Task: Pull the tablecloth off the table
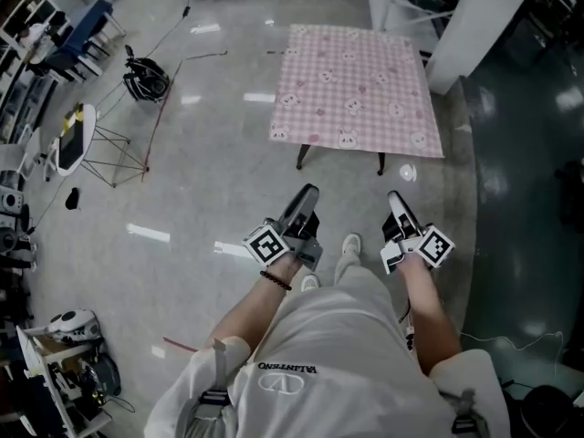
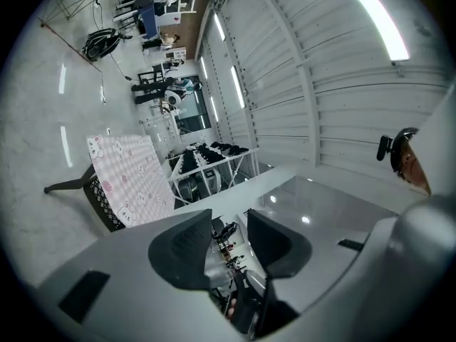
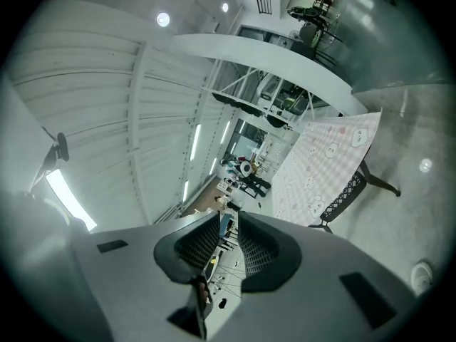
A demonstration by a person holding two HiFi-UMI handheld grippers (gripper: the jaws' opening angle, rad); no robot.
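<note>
1. The pale, glossy floor [image 1: 210, 153] fills most of the head view.
2. The pink checked tablecloth [image 1: 354, 85], printed with small animal faces, lies spread flat over the table [image 1: 302, 157]. It covers the whole top, and two dark legs show below its near hem. It is well ahead of the person and apart from both grippers.
3. The person [image 1: 338, 354], in a pale shirt, faces the table with both arms held forward.
4. The left gripper [image 1: 307, 197] points toward the table. Its jaws are moderately apart and nothing is between them.
5. The right gripper [image 1: 394, 199] points the same way. Its jaws are parted by a narrow gap and hold nothing.
6. A dark coil of cable [image 1: 146, 78] lies on the floor, far left.
</note>
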